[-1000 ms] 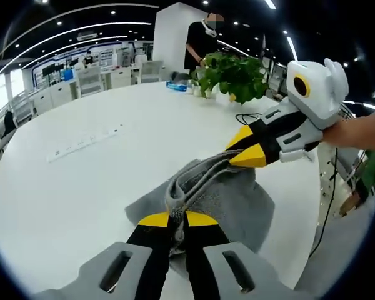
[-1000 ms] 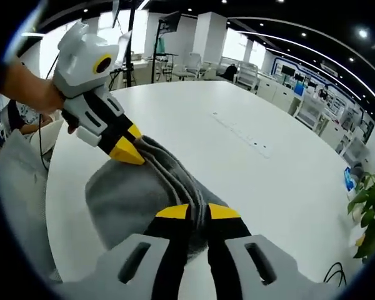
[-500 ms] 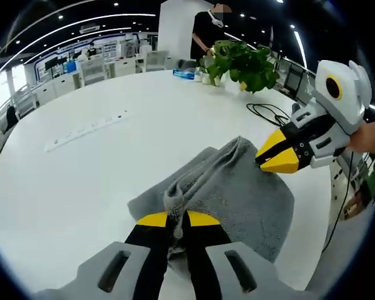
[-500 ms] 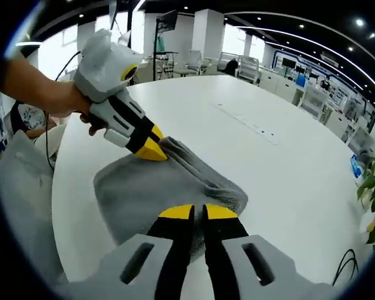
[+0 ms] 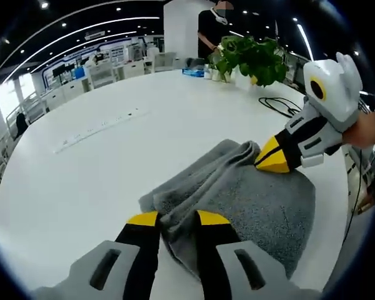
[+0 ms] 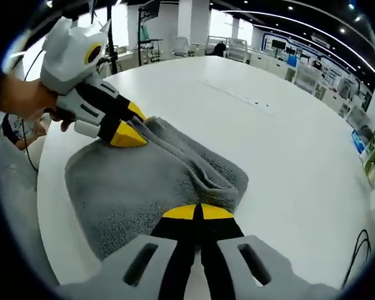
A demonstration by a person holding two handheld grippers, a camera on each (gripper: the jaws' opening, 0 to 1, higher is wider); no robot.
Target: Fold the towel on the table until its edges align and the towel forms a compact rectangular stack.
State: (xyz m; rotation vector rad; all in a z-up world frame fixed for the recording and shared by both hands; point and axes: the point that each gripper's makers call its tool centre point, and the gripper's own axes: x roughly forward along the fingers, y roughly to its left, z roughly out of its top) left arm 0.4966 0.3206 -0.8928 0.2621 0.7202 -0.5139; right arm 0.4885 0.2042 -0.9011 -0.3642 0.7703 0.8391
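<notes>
The left hand-held gripper [image 5: 170,220] has its two yellow-tipped jaws spread apart, straddling the near corner of the grey towel [image 5: 250,206] without pinching it; the cloth lies slack between the tips. Half a second ago those same jaws were closed tight on a bunched ridge of the fabric, so the grip has been let go.

In the right gripper view, the right hand-held gripper [image 6: 197,214] shows its jaws pressed together with no gap, the tips at the rolled edge of the towel [image 6: 144,181]. I cannot tell whether any cloth is caught between them. Seen from the left gripper view, that gripper [image 5: 274,159] rests its yellow tips on the far folded corner of the towel.

The towel lies flat on the white desk [image 5: 81,175], folded over itself, with a thick rolled fold running along one side. Compared with a second ago, when it hung lifted and gathered between the two grippers, it has been lowered and spread out on the desk.

Beyond it on the desk are a potted plant [image 5: 253,59], a black cable [image 5: 278,106] and a long white power strip [image 5: 100,128]. A person in dark clothes [image 5: 212,31] stands behind the plant.
</notes>
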